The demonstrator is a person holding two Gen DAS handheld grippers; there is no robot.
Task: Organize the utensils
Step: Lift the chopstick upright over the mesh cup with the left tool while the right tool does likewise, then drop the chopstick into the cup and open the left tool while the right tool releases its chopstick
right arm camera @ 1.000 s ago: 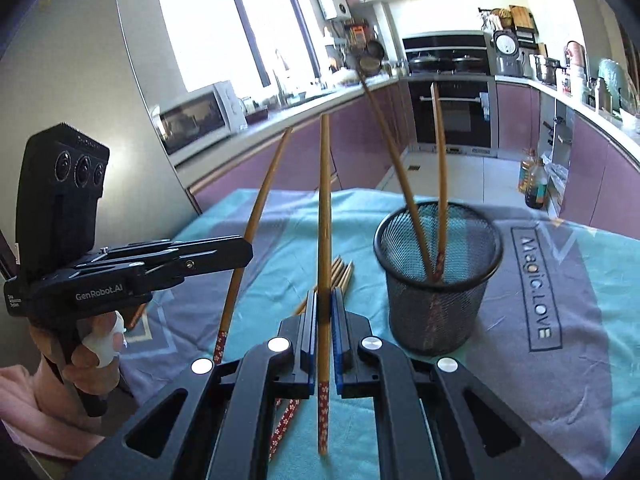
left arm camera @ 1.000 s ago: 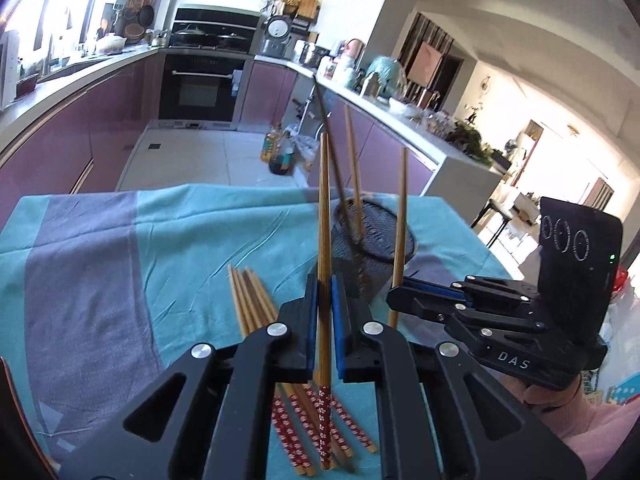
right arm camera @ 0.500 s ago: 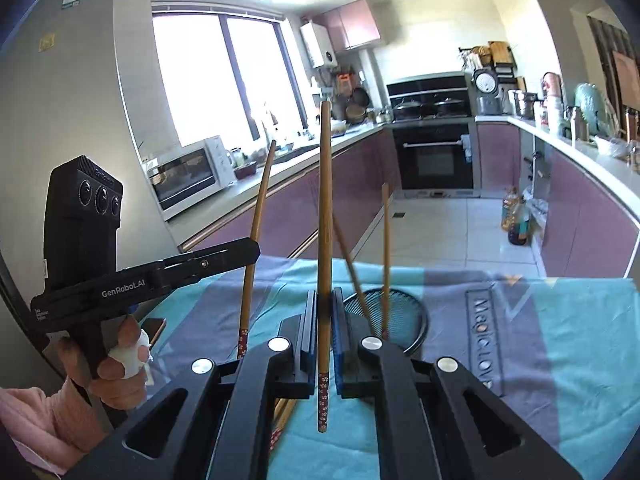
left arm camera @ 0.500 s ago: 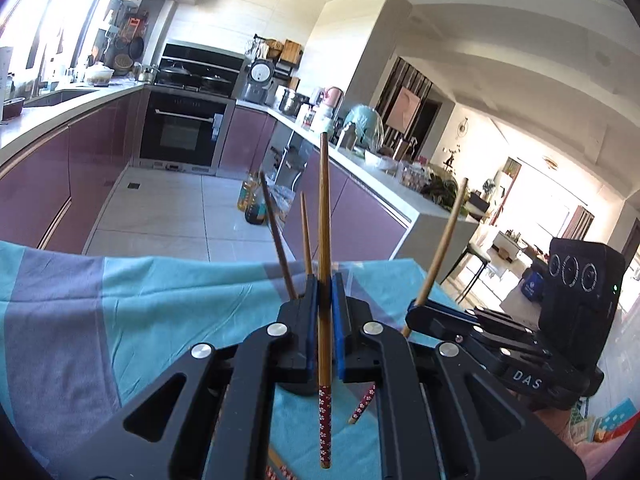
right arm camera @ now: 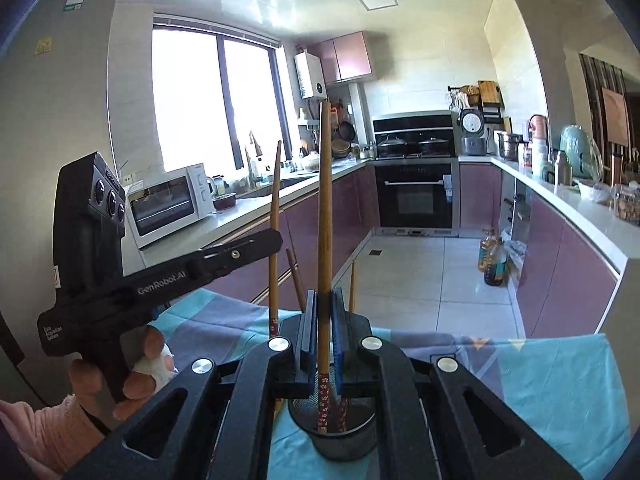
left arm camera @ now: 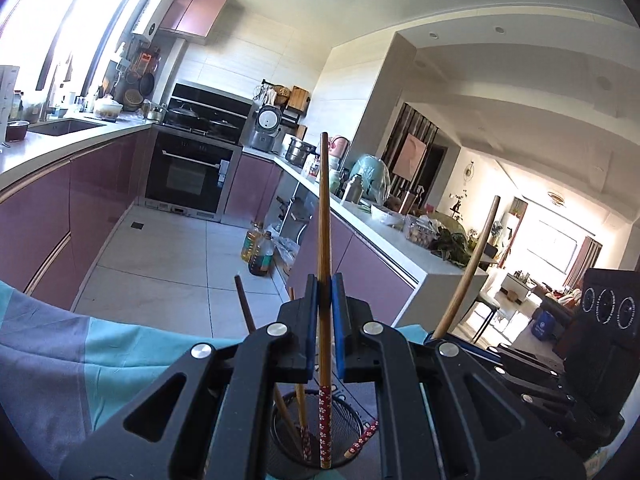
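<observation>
Both tongs are clamped narrow, each on one chopstick. The left tongs (left arm camera: 323, 332) hold a chopstick (left arm camera: 324, 240) near upright, pads pinching the bare wood just above the red flowered end, and that end hangs inside the mouth of the mesh cup (left arm camera: 352, 420). The right tongs (right arm camera: 322, 332) grip their own chopstick (right arm camera: 325, 208) the same way, patterned end dipping into the cup (right arm camera: 344, 444). The cup stands on the table, on a teal and grey cloth (left arm camera: 120, 344). At least two more chopsticks lean in the cup already, tips slanting out past the left tongs. From the right wrist view, the left tongs appear side-on, held by a hand (right arm camera: 120, 380) in a pink sleeve, their chopstick poking up above the arm. Handling, as a judgement: the sticks look like light, stiff bamboo or wood, smooth and likely lacquered, so they may pivot or slide between flat pads if gripped loosely. The hold low on the shaft leaves a long top-heavy length above, so any tilt swings the upper tip wide. A grip nearer the middle would likely steady it, yet the low grip suits dropping the end into the cup. The mesh cup looks light and could tip if a stick levers against its rim. Both sticks seem ready to be let go.
</observation>
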